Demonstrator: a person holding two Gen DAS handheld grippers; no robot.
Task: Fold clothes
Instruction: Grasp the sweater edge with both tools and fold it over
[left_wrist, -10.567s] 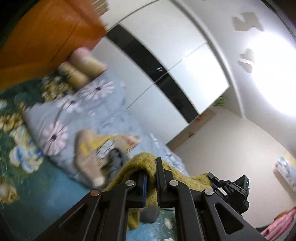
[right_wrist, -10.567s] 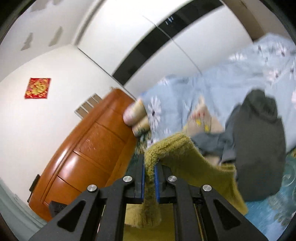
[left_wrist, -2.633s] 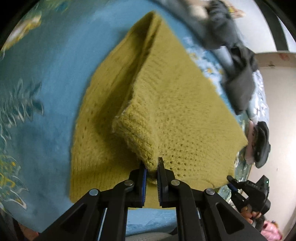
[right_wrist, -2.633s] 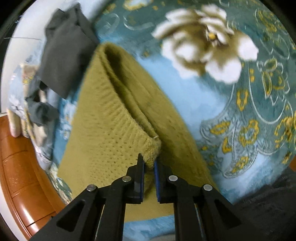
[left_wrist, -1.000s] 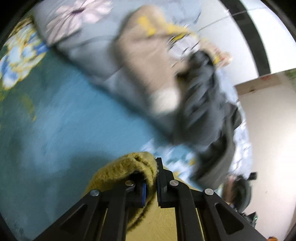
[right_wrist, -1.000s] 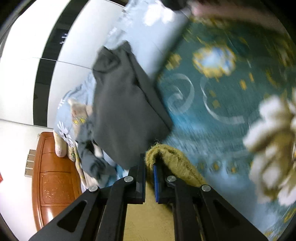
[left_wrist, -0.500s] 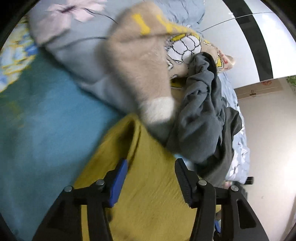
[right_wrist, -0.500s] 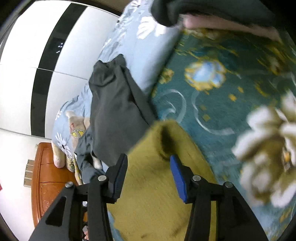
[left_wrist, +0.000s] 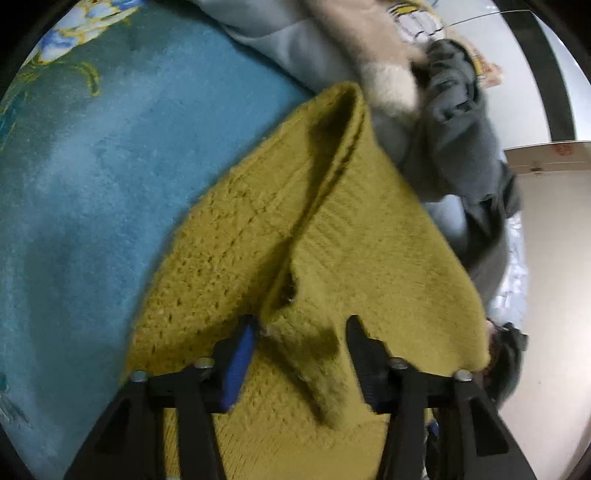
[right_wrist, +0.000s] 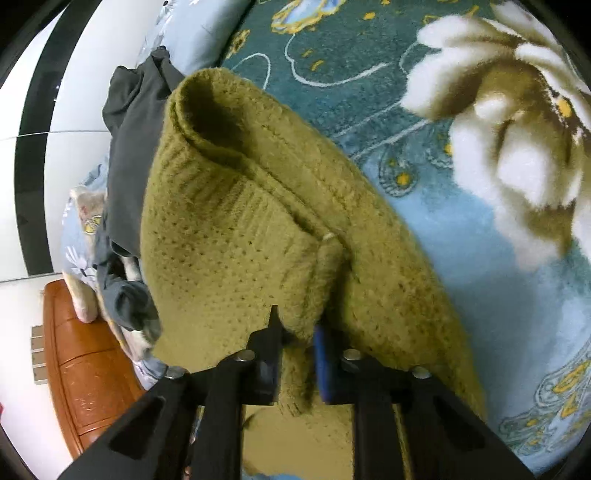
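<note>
Knitwear, an olive-yellow sweater (left_wrist: 332, 236), lies folded on the blue floral blanket (left_wrist: 92, 166) of the bed. In the left wrist view its long axis runs from the camera at 6 o'clock up to a rounded fold at 12 o'clock, with a raised ridge along the middle. In the right wrist view the sweater (right_wrist: 229, 229) runs from 6 o'clock toward 11 o'clock, its far end curled into an open fold.

At that far end it touches a heap of grey clothes (left_wrist: 465, 147) and a beige plush garment (left_wrist: 384, 74); in the right wrist view the grey clothes (right_wrist: 129, 147) lie at 10 o'clock.

The left gripper (left_wrist: 297, 339) has its jaws spread wide, a loose flap of knit lying between them. The right gripper (right_wrist: 297, 332) has its jaws narrowly parted, with a bunched edge of the sweater between them; whether they press it I cannot tell.
</note>
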